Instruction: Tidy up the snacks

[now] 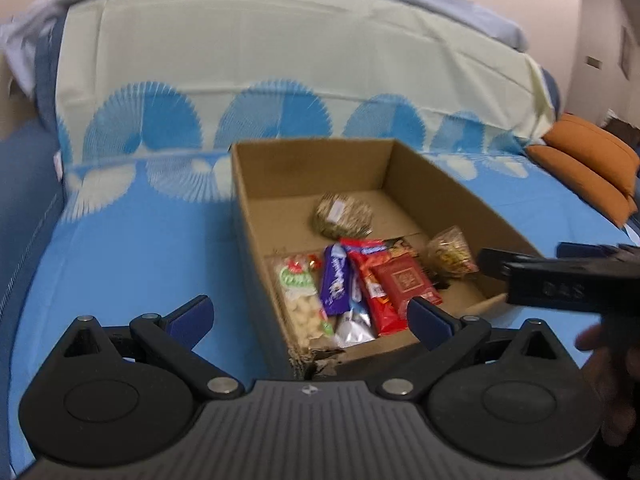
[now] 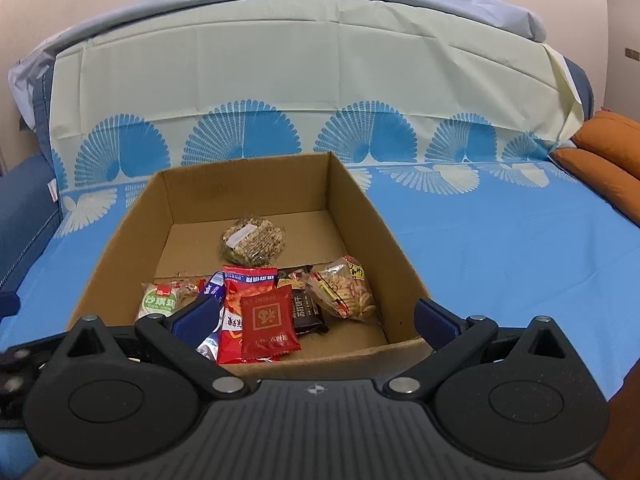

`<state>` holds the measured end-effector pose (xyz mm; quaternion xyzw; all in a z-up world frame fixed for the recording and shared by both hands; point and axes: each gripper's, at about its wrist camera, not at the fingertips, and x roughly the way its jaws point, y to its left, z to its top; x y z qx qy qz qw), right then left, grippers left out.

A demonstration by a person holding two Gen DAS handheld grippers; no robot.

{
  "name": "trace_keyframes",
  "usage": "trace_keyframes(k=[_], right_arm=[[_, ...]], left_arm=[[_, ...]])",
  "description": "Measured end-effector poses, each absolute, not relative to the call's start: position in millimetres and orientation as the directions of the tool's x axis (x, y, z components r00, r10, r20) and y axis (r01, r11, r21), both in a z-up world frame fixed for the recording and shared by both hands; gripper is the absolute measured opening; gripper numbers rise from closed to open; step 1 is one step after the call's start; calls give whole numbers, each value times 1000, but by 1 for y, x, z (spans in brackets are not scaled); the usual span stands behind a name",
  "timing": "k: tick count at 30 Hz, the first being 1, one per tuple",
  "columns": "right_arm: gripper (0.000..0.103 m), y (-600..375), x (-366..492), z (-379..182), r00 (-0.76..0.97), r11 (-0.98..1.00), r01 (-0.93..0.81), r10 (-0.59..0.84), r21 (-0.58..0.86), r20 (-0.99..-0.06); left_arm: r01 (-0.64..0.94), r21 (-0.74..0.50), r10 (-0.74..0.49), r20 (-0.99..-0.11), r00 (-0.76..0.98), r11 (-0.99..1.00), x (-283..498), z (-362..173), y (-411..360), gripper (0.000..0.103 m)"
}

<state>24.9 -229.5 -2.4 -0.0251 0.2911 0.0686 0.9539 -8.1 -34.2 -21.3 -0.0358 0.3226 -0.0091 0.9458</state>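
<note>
An open cardboard box [image 1: 304,172] [image 2: 248,188] sits on a blue sheet with several snacks inside. A round brown cake packet [image 1: 344,216] [image 2: 253,240] lies alone toward the back. Nearer the front lie a green-white packet [image 1: 298,284] [image 2: 160,300], a purple bar [image 1: 336,280], a red packet [image 1: 406,284] [image 2: 268,322] and a clear bag of crackers [image 1: 450,254] [image 2: 344,292]. My left gripper [image 1: 310,318] hangs open over the box's near left corner. My right gripper [image 2: 316,316] is open above the near wall, nothing between its fingers; its black body [image 1: 560,284] shows at the box's right side.
The blue sheet [image 2: 500,240] spreads on both sides of the box. Behind rises a cream and blue-fan cloth [image 2: 320,76] over a backrest. Orange cushions [image 1: 592,164] [image 2: 604,156] lie at the right. A hand [image 1: 612,352] shows at the right edge.
</note>
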Motion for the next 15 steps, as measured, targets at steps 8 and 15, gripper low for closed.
trace_keyframes(k=[8,15], right_arm=[[102,-216,29,-7,818,976,-200,122,-80,-562],[102,-213,29,-7,817,973,-213,130,-84,-562]], left_arm=[[-43,-108,-38,-649,760,993,5,-29,-26,103],[-41,-114,-44,-654,755,993,6,-31,-26,103]])
